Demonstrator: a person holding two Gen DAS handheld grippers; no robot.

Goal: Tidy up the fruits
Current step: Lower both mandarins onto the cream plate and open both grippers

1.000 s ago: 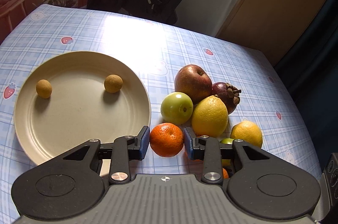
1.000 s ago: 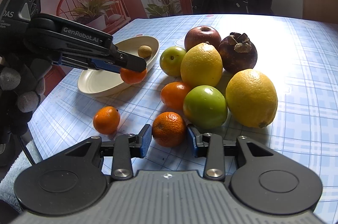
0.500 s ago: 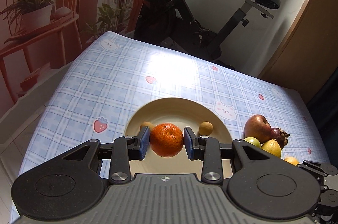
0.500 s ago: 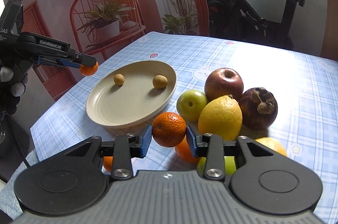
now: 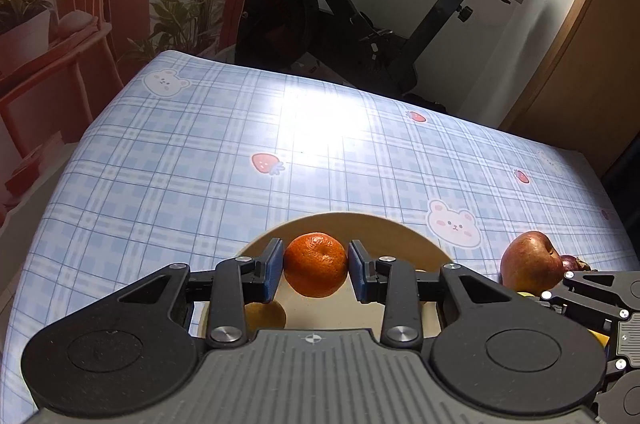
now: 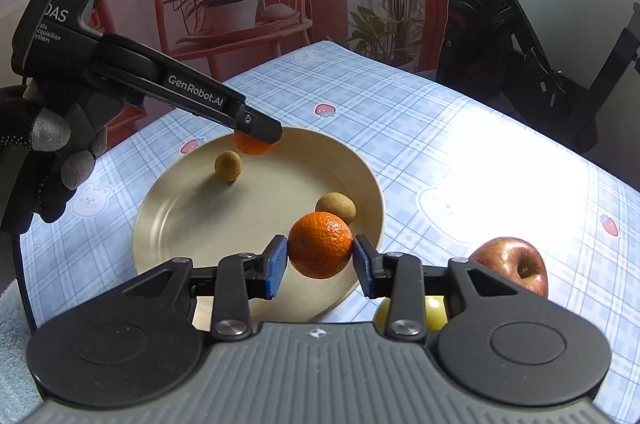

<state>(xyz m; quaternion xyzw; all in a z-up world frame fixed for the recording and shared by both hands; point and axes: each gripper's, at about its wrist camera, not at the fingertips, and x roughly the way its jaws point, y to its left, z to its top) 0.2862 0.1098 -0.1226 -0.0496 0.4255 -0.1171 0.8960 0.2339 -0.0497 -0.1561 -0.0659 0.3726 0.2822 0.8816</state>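
Both grippers were squeezing fruit: the left gripper (image 5: pixel 316 270) held a small round orange mandarin (image 5: pixel 316 264) over the far side of the big cream plate (image 6: pixel 168 224), and the right gripper (image 6: pixel 320 260) held another orange mandarin (image 6: pixel 320 250) above its near rim. Two little brown round fruits (image 6: pixel 335 207) already lay on the plate. One shiny red apple (image 6: pixel 514 264) and a green fruit (image 6: pixel 434 306) waited on the blue checked tablecloth (image 5: pixel 280 144), so I guessed much sorting remained.

plate (image 6: pixel 168 224) centre bare, two small fruits (image 6: pixel 228 165) inside
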